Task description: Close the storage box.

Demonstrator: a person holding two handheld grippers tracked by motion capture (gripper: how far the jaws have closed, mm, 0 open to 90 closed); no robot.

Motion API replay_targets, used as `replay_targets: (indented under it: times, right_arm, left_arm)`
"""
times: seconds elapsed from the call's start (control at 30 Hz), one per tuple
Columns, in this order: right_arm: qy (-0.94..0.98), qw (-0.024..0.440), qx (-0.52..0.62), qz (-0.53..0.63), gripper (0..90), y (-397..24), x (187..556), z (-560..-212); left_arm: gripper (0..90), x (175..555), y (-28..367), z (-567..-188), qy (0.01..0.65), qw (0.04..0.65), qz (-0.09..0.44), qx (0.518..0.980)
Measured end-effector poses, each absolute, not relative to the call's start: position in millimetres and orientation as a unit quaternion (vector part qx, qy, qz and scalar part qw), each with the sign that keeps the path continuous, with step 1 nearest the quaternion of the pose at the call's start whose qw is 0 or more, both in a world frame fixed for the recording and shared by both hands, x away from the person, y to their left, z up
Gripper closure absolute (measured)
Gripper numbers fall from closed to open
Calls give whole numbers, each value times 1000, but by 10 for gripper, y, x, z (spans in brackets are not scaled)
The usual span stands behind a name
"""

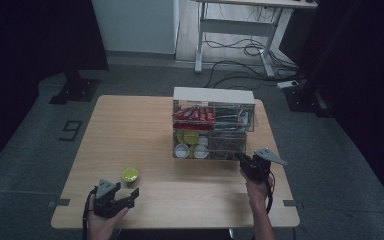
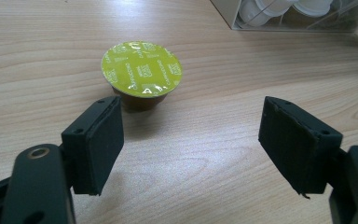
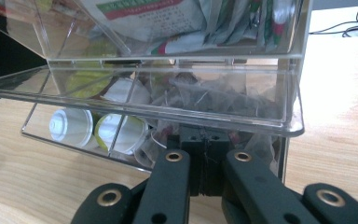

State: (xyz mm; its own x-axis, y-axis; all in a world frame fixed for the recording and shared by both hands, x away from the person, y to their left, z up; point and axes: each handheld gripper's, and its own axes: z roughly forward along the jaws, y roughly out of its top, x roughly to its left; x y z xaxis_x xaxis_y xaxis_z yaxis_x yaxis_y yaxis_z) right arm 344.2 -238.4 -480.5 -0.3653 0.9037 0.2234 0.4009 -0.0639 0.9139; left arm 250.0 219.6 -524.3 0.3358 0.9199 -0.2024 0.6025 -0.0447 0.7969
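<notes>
A pod waits on the table while the clear box is reached by the other gripper.

The green pod (image 2: pixel 141 74) is just ahead of the left gripper (image 2: pixel 191 140), whose jaws are spread wide. The right gripper (image 3: pixel 206 161) is pressed shut at the clear box (image 3: pixel 279 122), under its lifted flap. Next, the pod likely needs pinching. Bare table (image 1: pixel 130 125) is left around it; the box edge is close.

High view dim, grainy; gripper views brighter, sharp.

Shut jaws under clear organizer (image 3: pixel 168 100)
</notes>
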Motion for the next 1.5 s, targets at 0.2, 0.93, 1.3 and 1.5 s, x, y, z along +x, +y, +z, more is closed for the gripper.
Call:
replay_targets:
  times: [0.2, 0.93, 1.3, 1.5]
  right_arm:
    - [645, 235, 512, 516, 893, -2380, 3418, -4854]
    - [662, 218, 530, 482, 892, -2429, 3359, -5089]
    - [670, 196, 535, 475, 891, -2463, 3384, -5147]
    - [680, 187, 529, 471, 875, -2442, 3394, -5152]
  left_arm:
    - [227, 2510, 2178, -5276, 545, 416, 187, 704]
    - [233, 2505, 2209, -5290, 558, 419, 194, 690]
    - [232, 2506, 2199, -5307, 561, 418, 194, 688]
    - [232, 2501, 2183, -5305, 560, 417, 196, 689]
